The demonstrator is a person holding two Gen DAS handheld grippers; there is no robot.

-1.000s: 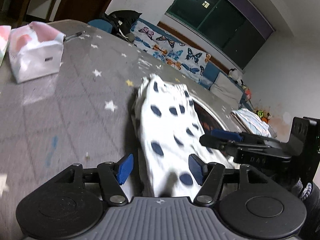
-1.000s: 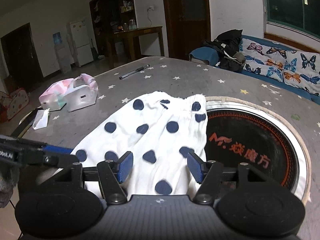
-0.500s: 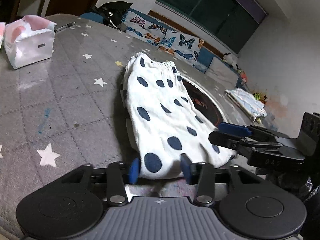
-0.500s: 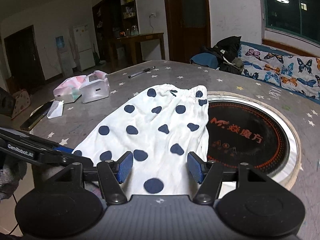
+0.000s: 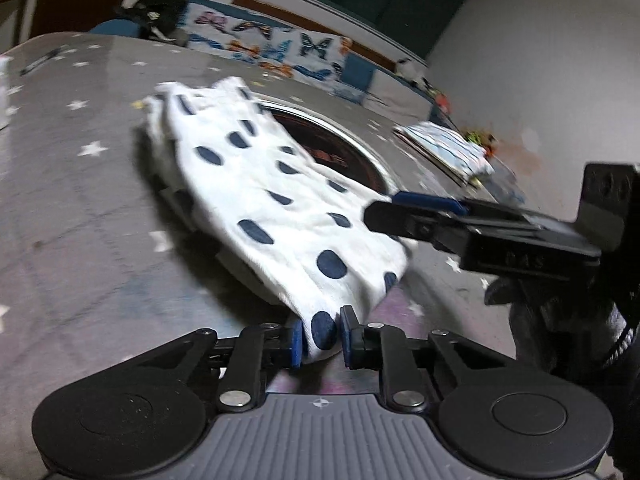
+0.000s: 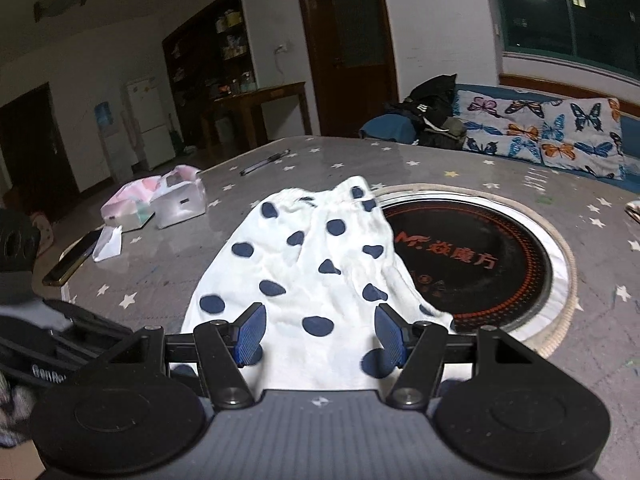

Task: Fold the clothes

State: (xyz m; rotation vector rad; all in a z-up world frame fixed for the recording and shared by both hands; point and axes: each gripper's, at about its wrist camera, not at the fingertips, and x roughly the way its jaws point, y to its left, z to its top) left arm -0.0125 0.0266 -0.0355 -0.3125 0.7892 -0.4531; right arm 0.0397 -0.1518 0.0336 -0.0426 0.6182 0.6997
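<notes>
Judging by the layout, the folding has barely begun: the polka-dot garment [image 6: 312, 264] lies lengthwise on the grey star-print table [image 6: 460, 168], its far waistband beside the round inset hob [image 6: 472, 264], its near hem lifted. The left gripper [image 5: 319, 338] is clamped narrow on that hem's corner; the right gripper [image 6: 318, 330] hangs wide over the near cloth, gripping nothing. Bringing hem to waistband remains. On the far left stand a white box [image 6: 180, 202] and a pink pouch [image 6: 128, 204]; their contents probably can't be read from here.
</notes>
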